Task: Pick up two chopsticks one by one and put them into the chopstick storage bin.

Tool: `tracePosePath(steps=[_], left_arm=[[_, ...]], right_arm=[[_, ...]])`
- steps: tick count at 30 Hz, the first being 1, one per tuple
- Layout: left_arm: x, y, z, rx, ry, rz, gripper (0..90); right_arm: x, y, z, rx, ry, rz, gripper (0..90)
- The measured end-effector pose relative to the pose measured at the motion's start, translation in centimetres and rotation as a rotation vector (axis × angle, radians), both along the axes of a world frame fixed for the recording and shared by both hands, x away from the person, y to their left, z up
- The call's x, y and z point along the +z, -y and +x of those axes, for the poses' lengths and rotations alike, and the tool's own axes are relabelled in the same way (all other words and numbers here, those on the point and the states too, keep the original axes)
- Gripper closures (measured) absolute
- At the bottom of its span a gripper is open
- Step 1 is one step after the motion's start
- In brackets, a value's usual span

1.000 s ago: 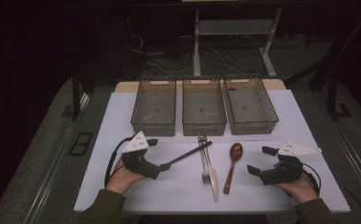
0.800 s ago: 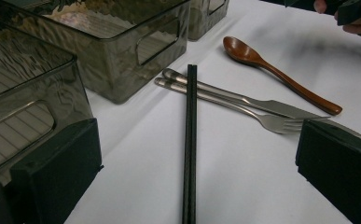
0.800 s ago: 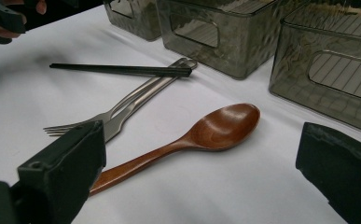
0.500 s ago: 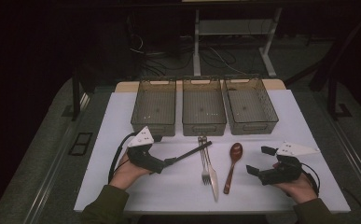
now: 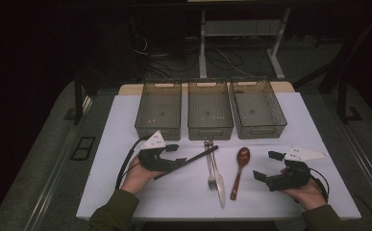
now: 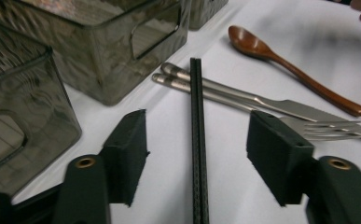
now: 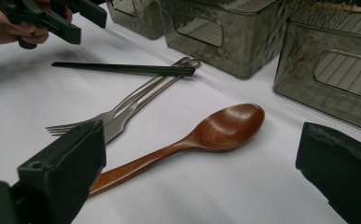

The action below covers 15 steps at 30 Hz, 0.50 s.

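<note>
A pair of black chopsticks (image 5: 193, 161) lies slanted on the white table, its far end resting on the handles of a steel fork (image 5: 211, 168) and knife (image 5: 218, 185). My left gripper (image 5: 175, 155) straddles the chopsticks (image 6: 197, 140) near their lower end. Its jaws have just been closing, with a gap still on both sides of the sticks, so it is open. A brown wooden spoon (image 5: 240, 166) lies right of the knife. My right gripper (image 5: 265, 165) rests open on the table right of the spoon (image 7: 225, 126), nothing between its pads.
Three see-through grey bins (image 5: 158, 130) (image 5: 210, 131) (image 5: 262, 130) stand in a row behind the cutlery, close to the left gripper's far side. The white sheet (image 5: 126, 202) ends near the table's front edge. The left gripper's cable (image 5: 126, 161) loops at its left.
The left gripper has slid a little along the chopsticks toward the cutlery and lower, and its jaws have narrowed around them. The right gripper has kept still.
</note>
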<state>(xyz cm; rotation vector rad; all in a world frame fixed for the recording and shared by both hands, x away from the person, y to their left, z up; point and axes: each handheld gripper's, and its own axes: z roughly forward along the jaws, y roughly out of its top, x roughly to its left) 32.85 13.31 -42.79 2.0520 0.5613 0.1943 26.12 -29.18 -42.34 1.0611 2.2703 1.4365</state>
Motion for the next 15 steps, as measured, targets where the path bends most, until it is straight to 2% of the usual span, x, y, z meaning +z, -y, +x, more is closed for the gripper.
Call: tracePosePath(steps=[6, 10, 15], left_arm=[[-0.6, 0.3, 0.8, -0.024, -0.020, 0.018, 55.2], [-1.0, 0.3, 1.0, -0.017, -0.032, 0.041, 61.9], [-1.2, 0.2, 1.0, -0.026, -0.049, 0.045, 68.1]], right_arm=[[0.0, 0.0, 0.1, 0.002, -0.004, 0.002, 1.1], [-0.1, 0.1, 0.1, 0.000, -0.007, 0.005, 1.1], [-0.1, 0.1, 0.1, -0.004, -0.007, 0.009, 1.1]])
